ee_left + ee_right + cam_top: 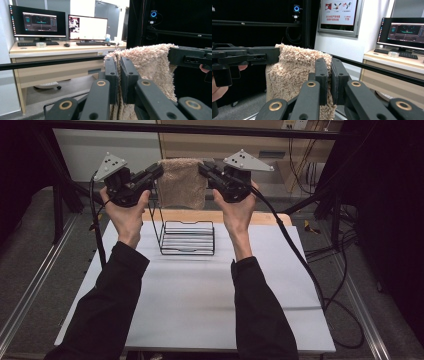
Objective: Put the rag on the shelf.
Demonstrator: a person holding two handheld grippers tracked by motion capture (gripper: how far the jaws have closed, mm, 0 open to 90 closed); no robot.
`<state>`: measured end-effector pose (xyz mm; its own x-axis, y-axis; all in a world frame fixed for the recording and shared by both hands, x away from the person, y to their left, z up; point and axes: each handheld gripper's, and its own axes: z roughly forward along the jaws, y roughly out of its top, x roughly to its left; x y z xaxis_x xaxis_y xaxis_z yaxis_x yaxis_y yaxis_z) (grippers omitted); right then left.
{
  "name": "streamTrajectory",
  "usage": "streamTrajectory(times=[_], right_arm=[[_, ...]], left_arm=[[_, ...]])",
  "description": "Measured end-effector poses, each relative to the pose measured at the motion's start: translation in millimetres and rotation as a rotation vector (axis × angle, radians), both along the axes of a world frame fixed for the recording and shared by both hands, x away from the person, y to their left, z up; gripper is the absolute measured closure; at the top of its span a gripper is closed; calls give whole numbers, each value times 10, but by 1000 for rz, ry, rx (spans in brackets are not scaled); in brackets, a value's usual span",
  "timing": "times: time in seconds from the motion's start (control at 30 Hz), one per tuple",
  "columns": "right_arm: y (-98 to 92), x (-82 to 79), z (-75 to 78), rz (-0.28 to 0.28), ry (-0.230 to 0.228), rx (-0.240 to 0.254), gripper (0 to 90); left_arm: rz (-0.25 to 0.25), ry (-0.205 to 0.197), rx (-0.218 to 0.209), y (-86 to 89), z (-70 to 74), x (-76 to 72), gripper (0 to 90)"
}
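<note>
I hold a towel (182, 182) up in the air, stretched between my two grippers, above and just behind the wire rack (187, 238) that stands on the desk (200, 295). My left gripper (156, 172) has its jaws pressed together on the towel's left top corner; in the left gripper view the fluffy cloth (150, 65) is pinched thin between the two black pads and hangs down past them. My right gripper (204, 170) pinches the opposite top corner the same way, and in the right gripper view the towel (294, 72) drapes from the closed jaws toward the other gripper (244, 58) farther off.

I grip at the two upper corners so the cloth hangs flat under its own weight instead of bunching. Keeping my hands apart and level holds the top edge taut, which makes the sheet easy to steer. Holding it high gives its lower edge clearance over the rack's upright wires, so I judge the next move is to bring it over the rack and lower it on. Slack or a tilted edge could snag a wire.
</note>
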<state>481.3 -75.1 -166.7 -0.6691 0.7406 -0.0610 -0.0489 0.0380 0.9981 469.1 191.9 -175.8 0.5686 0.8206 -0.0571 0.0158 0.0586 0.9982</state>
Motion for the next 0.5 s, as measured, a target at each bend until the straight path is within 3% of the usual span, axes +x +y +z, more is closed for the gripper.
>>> streamTrajectory(times=[0.5], right_arm=[[35,261,34,-21,15,-2,855]], left_arm=[[20,25,10,-13,60,253,847]])
